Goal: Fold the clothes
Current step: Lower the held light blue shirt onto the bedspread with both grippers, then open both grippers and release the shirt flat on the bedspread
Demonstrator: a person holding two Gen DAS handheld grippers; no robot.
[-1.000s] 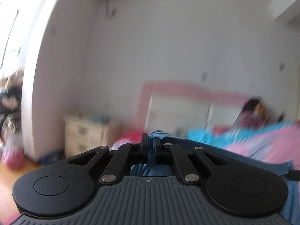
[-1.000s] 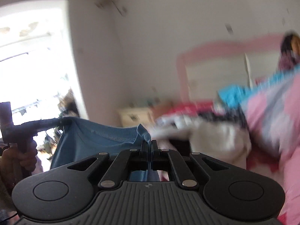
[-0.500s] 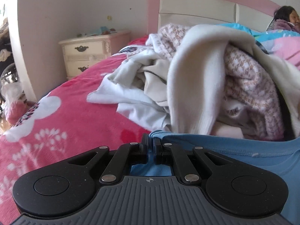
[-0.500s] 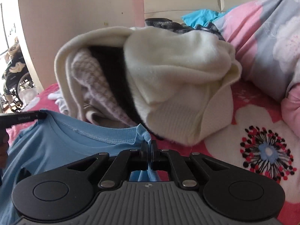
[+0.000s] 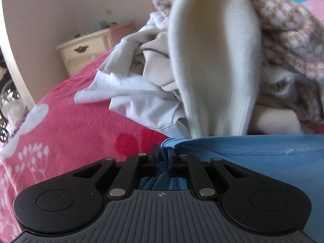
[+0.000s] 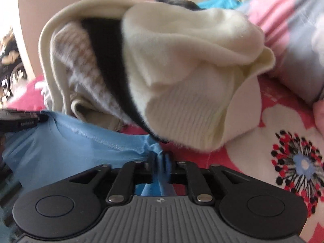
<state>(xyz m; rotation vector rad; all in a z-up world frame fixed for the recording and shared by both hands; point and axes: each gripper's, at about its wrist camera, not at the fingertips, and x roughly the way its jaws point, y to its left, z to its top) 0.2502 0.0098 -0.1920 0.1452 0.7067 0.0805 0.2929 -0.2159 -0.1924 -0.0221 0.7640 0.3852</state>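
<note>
A light blue T-shirt (image 5: 263, 162) is stretched between both grippers, low over a pink floral bed. My left gripper (image 5: 164, 154) is shut on one shoulder edge of the shirt. My right gripper (image 6: 161, 156) is shut on the other shoulder, with the neckline (image 6: 97, 139) running left toward the left gripper's black finger (image 6: 22, 121). The rest of the shirt hangs below, out of sight.
A pile of clothes lies just ahead: a cream knit sweater (image 6: 192, 70), a houndstooth garment (image 5: 289, 40) and white cloth (image 5: 137, 93). The pink bedspread (image 5: 70, 131) spreads left. A cream nightstand (image 5: 87, 50) stands by the wall. A pink and grey quilt (image 6: 293, 40) lies right.
Both grippers have swung down from facing the wall and moved forward and lower toward the bed, carrying the shirt. The clothes pile now looms much closer.
</note>
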